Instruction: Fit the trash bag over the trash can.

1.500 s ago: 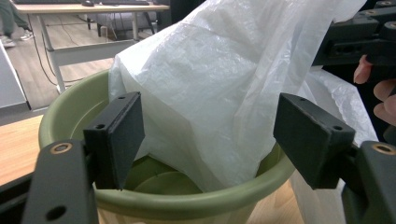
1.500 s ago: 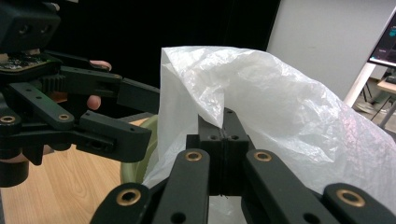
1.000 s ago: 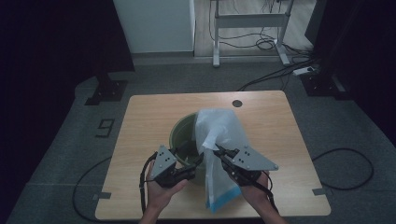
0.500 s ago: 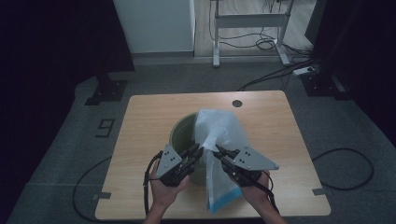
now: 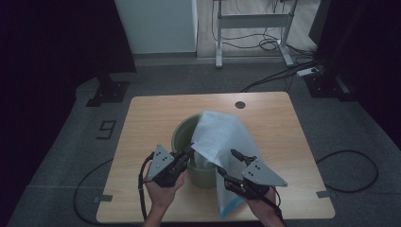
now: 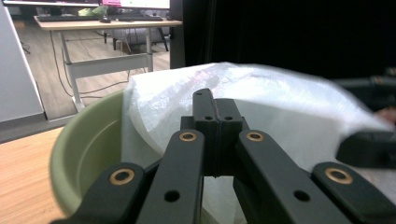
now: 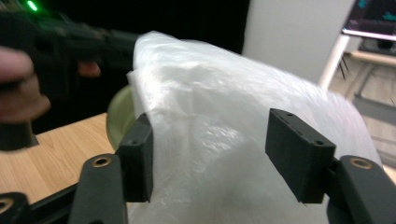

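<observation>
A white "9" [image 5: 107, 128] is marked on the floor, far left of the left gripper [image 5: 188, 152]. That gripper points level toward the green bin [image 5: 182, 130] just ahead, its jaws clenched on the edge of the crinkly, translucent plastic bag [image 5: 222, 137] draped over the bin's rim. The right gripper [image 5: 228, 163] angles up at the bag's near side, jaws just opened, bag slack between them, released.
</observation>
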Available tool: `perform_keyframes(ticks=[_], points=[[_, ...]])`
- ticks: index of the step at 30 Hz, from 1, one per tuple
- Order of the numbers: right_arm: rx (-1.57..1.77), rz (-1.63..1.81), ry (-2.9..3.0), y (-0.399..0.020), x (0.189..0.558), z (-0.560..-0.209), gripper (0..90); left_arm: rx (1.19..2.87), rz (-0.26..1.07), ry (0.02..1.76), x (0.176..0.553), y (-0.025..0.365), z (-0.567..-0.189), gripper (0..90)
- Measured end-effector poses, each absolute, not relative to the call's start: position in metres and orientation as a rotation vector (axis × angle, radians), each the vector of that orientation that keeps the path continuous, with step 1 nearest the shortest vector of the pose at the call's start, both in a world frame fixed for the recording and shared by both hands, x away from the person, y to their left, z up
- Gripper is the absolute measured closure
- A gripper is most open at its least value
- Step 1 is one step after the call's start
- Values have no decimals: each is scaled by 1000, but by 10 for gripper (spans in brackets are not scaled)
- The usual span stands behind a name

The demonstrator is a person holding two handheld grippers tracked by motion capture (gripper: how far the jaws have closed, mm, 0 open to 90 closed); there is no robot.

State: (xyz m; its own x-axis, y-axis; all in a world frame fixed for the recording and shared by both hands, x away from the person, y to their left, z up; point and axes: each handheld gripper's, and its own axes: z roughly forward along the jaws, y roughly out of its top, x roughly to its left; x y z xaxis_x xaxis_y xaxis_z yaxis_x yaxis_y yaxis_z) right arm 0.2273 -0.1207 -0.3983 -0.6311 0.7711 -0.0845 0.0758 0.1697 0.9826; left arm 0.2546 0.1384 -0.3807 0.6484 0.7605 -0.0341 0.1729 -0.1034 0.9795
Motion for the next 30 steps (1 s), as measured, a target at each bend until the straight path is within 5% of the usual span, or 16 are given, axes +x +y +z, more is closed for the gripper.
perform_keyframes(ticks=[11, 15, 18, 20, 30], points=[[942, 1439, 1826, -130, 208, -432, 296, 1614, 605, 797, 251, 148, -378, 900], [910, 1440, 1827, -134, 200, -431, 493, 1609, 596, 802, 250, 151, -379, 900], [885, 1459, 1842, -138, 197, -429, 766, 1603, 587, 797, 249, 152, -380, 900], [884, 1453, 1828, -143, 197, -428, 863, 1608, 578, 789, 247, 152, -380, 900], [874, 1459, 1665, -162, 223, -393, 860, 1630, 583, 759, 236, 154, -382, 899]])
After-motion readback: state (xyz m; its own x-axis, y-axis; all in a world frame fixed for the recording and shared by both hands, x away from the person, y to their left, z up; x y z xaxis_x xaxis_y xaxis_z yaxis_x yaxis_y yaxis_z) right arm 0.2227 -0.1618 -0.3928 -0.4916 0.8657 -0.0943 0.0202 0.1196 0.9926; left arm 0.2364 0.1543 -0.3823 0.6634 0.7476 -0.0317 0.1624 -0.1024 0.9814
